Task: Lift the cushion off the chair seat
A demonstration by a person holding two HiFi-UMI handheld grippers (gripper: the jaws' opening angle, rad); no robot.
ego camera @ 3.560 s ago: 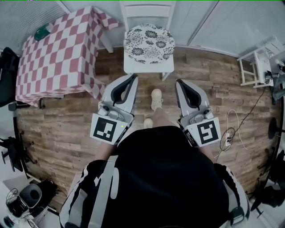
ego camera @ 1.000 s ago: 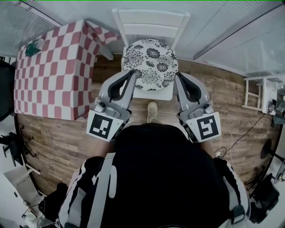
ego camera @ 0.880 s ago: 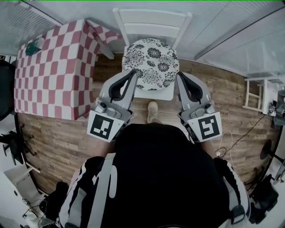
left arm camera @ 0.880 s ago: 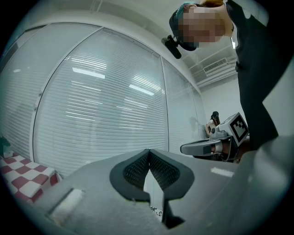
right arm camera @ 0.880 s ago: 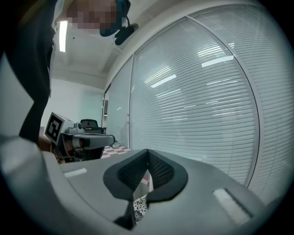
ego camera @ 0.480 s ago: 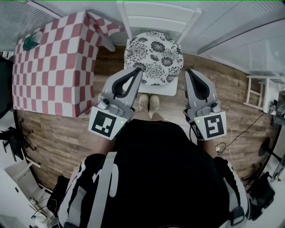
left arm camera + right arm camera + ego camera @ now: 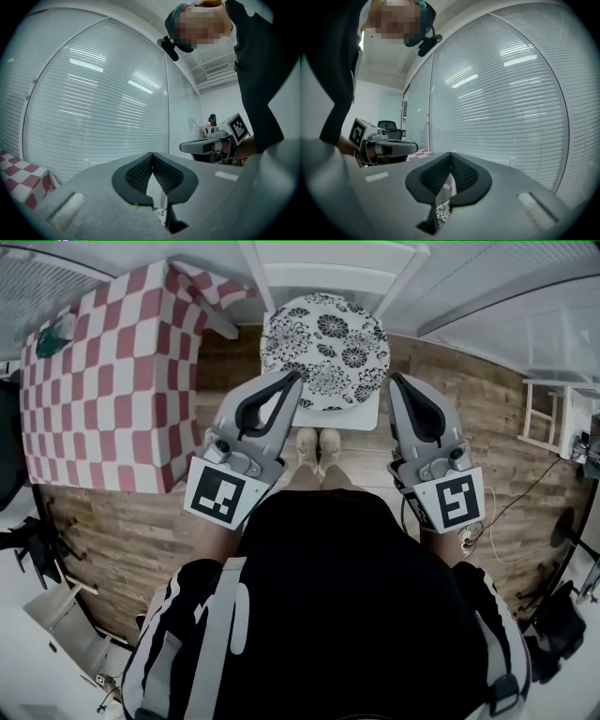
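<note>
Wooden floor (image 7: 122, 521) has slipped behind as I stepped in, so my shut, empty left gripper (image 7: 294, 377) and right gripper (image 7: 396, 380) now flank the cushion (image 7: 325, 351), still flat on the chair seat (image 7: 361, 418).

The cushion (image 7: 325, 351) lies on the chair (image 7: 328, 277) (table (image 7: 103, 381) at its left).

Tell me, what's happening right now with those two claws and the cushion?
Left gripper and right gripper both shut, empty, flanking cushion. Cushion on chair seat, not lifted. Nothing blocking.
</note>
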